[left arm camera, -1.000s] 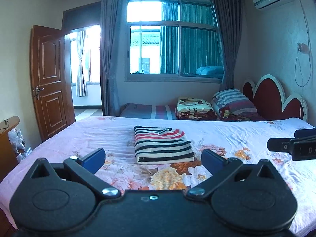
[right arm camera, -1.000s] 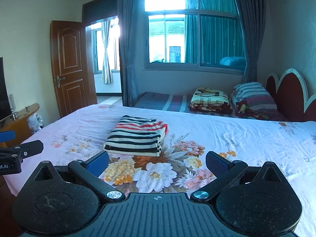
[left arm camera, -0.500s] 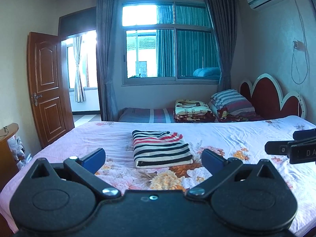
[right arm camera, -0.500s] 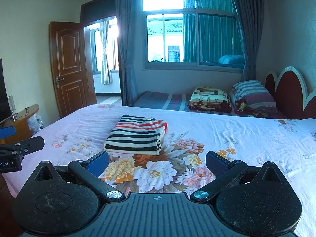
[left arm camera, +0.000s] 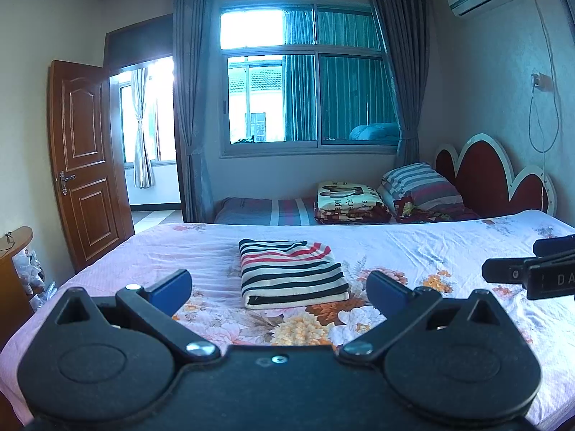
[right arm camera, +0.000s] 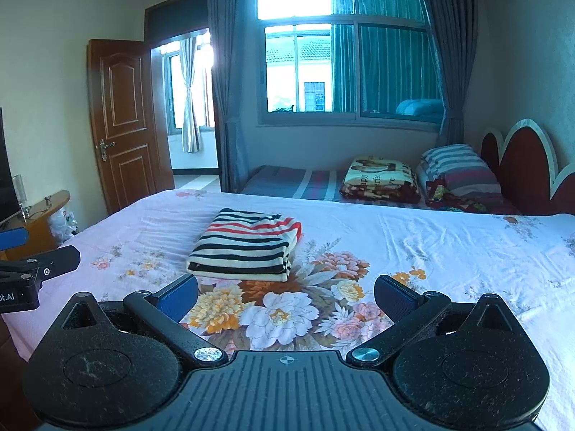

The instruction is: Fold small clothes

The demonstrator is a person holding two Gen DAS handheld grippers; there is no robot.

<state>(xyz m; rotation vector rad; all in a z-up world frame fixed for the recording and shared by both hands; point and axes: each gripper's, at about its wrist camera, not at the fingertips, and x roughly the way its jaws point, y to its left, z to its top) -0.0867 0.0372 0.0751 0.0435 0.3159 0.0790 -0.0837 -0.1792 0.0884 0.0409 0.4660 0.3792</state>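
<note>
The jaws of the left gripper (left arm camera: 278, 285) are held wide apart, with nothing between the blue pads; only the floral bedsheet (left arm camera: 413, 248) is seen through the gap. The jaws of the right gripper (right arm camera: 285, 296) are likewise spread and empty, and both tools are held above the near edge of the bed, clear of the cloth.

Beyond the jaws, the striped garment (left arm camera: 291, 273) is seen lying folded flat on the bed, roughly at the middle of the mattress, apart from both grippers. It is folded into a compact rectangle of several layers. Its long axis runs from the near edge of the bed towards the far side, and the stripes run across that axis. The rounded fold edge is turned towards the cameras; the red stripes lie at the far end. In the right wrist view the garment (right arm camera: 246, 246) is seen slightly left of centre, its near end beside the large printed flowers.

The right gripper is partly seen at the right border of the left view (left arm camera: 532, 273), and the left gripper at the left border of the right view (right arm camera: 36, 269).

Further out, a folded blanket (left arm camera: 350, 199) and a striped pillow (left arm camera: 420, 183) are seen by the red headboard (left arm camera: 481, 176), under the window (left arm camera: 309, 97). A wooden door (left arm camera: 84, 158) stands open on the left.
</note>
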